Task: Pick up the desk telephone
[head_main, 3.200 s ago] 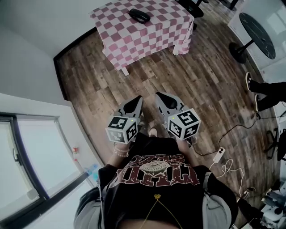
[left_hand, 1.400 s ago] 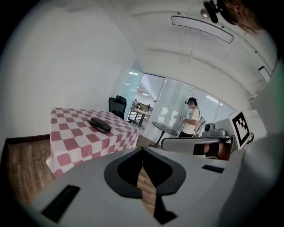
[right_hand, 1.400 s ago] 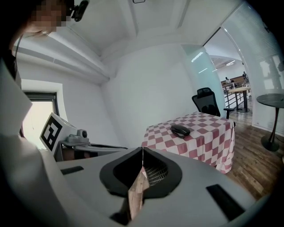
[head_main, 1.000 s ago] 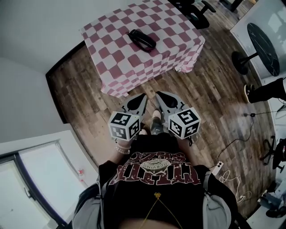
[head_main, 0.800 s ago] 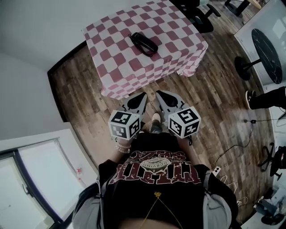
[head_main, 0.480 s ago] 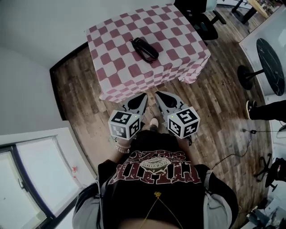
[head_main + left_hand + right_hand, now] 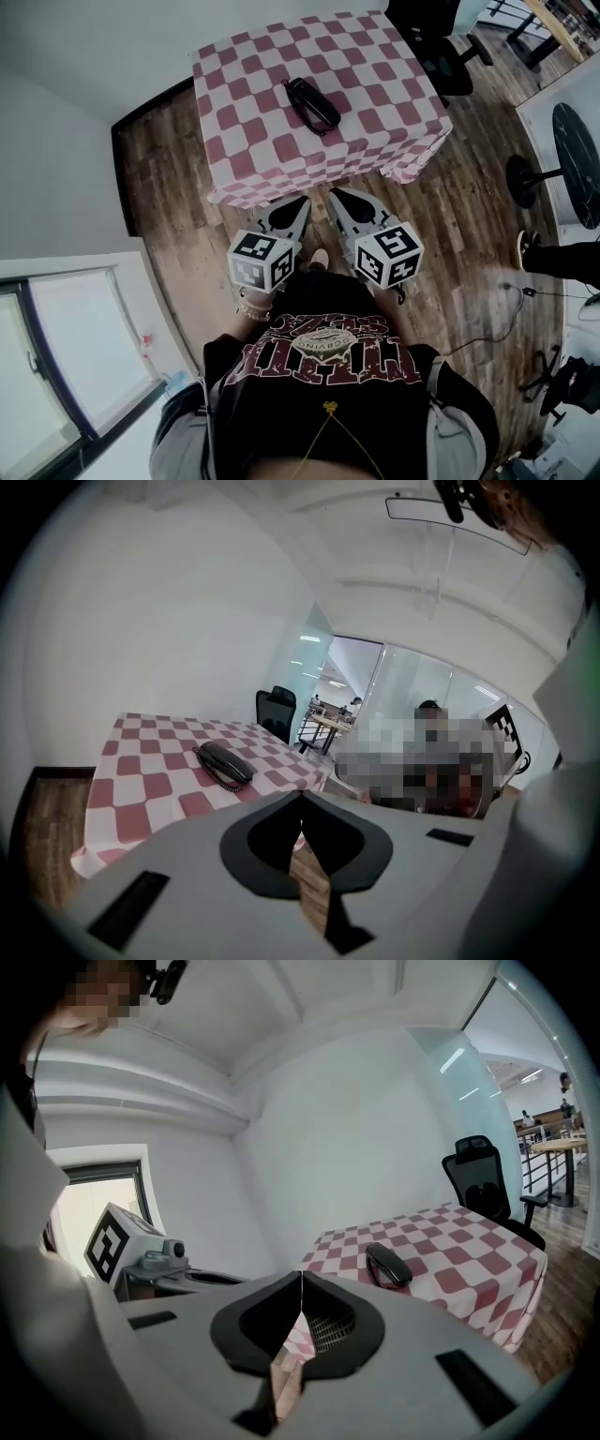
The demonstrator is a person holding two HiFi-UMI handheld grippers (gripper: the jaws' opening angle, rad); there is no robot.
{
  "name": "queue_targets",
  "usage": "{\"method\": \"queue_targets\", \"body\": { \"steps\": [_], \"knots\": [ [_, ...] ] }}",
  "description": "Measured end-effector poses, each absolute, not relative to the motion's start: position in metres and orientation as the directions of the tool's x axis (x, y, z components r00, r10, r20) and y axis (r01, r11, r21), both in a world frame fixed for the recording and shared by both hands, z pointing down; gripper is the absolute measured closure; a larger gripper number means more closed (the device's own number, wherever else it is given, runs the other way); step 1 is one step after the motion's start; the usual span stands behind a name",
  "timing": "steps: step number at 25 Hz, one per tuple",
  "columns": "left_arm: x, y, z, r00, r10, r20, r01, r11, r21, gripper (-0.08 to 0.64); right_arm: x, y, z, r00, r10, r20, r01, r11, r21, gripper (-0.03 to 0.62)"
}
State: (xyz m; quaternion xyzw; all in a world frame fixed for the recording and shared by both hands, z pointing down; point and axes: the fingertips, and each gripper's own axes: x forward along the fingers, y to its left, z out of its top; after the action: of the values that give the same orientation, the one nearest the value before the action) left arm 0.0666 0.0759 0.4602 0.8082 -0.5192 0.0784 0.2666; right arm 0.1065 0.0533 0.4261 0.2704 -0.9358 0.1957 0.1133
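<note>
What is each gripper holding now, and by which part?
Nothing. The left gripper and the right gripper are both shut and empty; the telephone lies apart from them on the checkered table.

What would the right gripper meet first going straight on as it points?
Probably the checkered tablecloth, at its near hanging edge seen past the shut jaws of the right gripper; the desk telephone lies right of that line. Depth is unclear.
</note>
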Motion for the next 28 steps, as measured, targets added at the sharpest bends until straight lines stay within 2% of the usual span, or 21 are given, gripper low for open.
{"method": "queue_targets", "body": {
  "steps": [11,28],
  "knots": [
    [0.045,0.026,0.46,0.454,-0.8,0.393,-0.879,-0.328,0.347,0.552,0.09,0.013,0.429,-0.818,-0.476,0.322,-0.567,0.76,-0.317,0.574],
    [0.01,-0.084,0.47,0.544,-0.735,0.405,-0.833,-0.417,0.363,0.552,0.051,-0.094,0.436,-0.769,-0.539,0.344,-0.635,0.707,-0.311,0.574]
  ]
}}
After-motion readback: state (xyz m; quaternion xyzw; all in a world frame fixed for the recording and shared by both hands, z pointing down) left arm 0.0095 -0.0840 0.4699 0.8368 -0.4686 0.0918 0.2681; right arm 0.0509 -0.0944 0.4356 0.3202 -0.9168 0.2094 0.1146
